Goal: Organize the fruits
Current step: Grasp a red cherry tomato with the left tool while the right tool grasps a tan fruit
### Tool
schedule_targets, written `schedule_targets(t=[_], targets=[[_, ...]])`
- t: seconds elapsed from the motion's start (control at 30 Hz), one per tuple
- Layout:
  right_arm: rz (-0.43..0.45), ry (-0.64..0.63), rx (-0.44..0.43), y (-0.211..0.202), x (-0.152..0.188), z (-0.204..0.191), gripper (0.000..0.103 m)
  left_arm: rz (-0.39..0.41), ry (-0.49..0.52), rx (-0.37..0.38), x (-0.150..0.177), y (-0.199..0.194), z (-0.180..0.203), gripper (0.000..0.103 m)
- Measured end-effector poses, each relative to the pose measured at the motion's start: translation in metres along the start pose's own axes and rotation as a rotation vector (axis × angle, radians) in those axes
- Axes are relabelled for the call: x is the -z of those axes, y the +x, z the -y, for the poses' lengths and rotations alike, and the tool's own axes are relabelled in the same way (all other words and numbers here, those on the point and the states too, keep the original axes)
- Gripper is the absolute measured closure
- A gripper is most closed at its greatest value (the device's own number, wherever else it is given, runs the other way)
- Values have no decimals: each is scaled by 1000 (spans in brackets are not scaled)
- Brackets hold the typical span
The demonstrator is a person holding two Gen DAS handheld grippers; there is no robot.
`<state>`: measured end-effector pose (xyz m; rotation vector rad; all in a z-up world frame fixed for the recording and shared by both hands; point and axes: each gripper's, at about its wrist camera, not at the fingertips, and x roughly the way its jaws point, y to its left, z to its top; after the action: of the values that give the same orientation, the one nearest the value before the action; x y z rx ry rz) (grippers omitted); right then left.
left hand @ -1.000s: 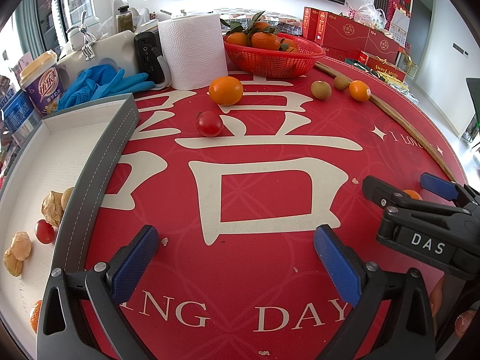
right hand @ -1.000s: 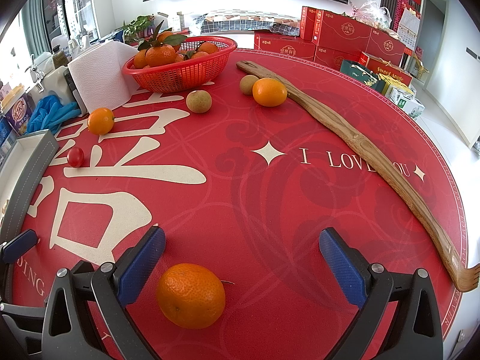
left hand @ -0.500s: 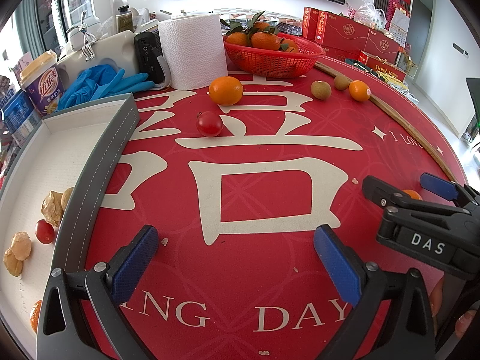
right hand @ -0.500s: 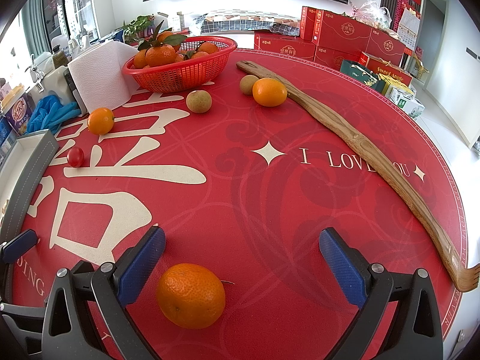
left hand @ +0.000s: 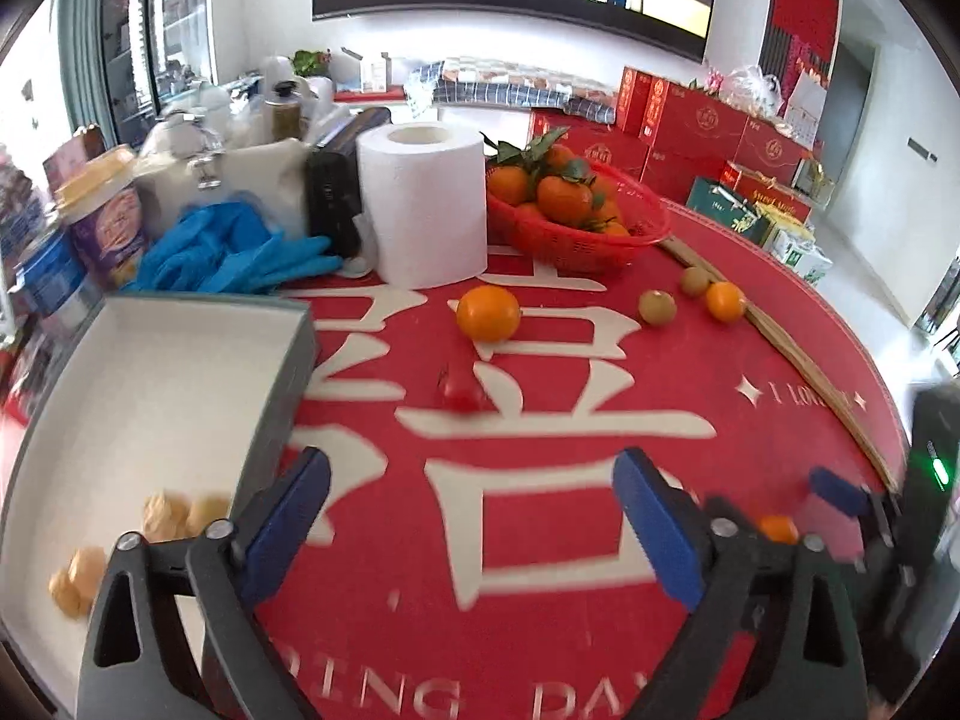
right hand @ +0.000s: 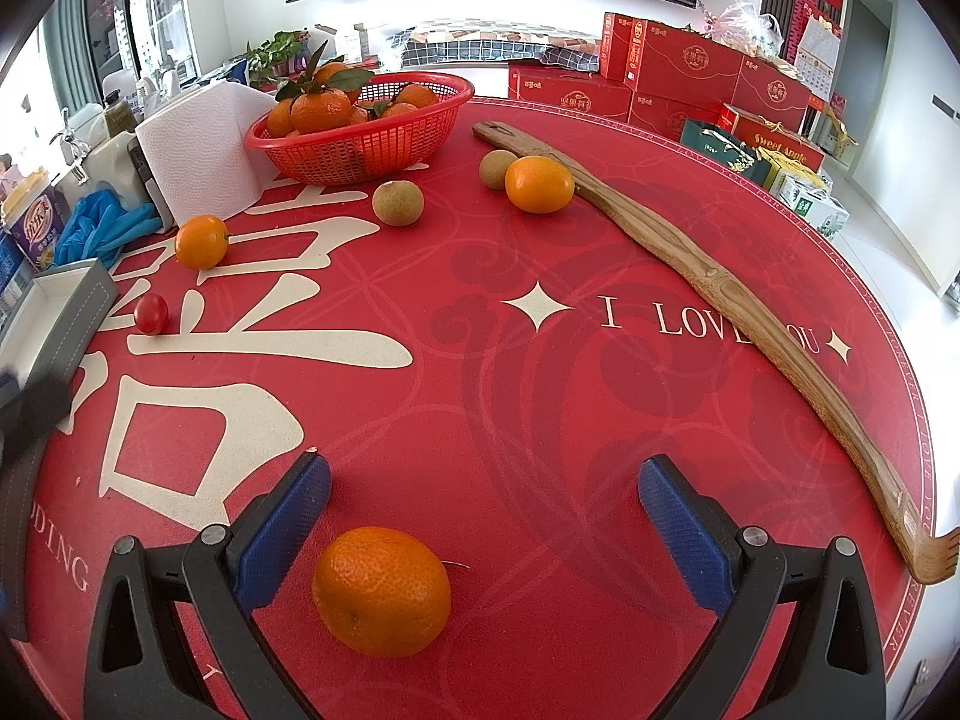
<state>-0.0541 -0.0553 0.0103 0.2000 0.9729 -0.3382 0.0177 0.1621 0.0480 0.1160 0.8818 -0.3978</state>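
Orange between spread right hand-held gripper pads, untouched, near left pad.

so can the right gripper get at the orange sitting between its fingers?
Probably yes. The right gripper stands open, the orange lies between its pads near the left one, and nothing blocks it.

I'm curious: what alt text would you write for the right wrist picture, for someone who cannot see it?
An orange lies on a red round table between the open blue pads of the right tool, nearer the left pad and touching neither. Farther back sit a red basket of oranges, loose fruit, a cherry tomato and a long wooden stick.
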Motion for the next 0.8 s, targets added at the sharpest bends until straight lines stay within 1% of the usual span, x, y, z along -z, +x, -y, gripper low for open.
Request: schedule_targets(t=[0.03,0.1,0.17,0.23,0.3,0.33,0.37,0.4,0.43,0.47,0.5,0.6,0.8], targets=[[0,0,0,0,0,0,0,-16,4,-15,-7,12,3,12],[0,0,0,0,0,0,0,-39,9,-44,-13,29,6,23],[0,0,0,0,0,0,0,-85,2,-54,-17,50,8,29],[0,0,0,0,0,0,0,-125,-13,-67,-19,66,8,31],[0,0,0,0,0,0,0,-105,3,-93,-18,69,11,32],[0,0,0,0,0,0,0,-107,-5,-87,-20,71,11,33],[0,0,0,0,0,0,0,-107,-16,-83,-21,71,10,36],[0,0,0,0,0,0,0,-103,-14,-90,-22,71,10,47],[0,-2,-1,0,0,0,0,-96,-5,-82,-22,70,11,54],[-1,-4,-4,-1,0,0,0,-92,2,-81,-22,69,12,68],[-4,-17,-15,0,-2,0,0,-88,10,-77,-21,67,12,79],[-14,-65,-48,7,-13,-4,0,-76,17,-77,-13,60,11,79],[-9,-114,-85,40,-58,-24,0,-66,-7,-85,11,40,4,79]])
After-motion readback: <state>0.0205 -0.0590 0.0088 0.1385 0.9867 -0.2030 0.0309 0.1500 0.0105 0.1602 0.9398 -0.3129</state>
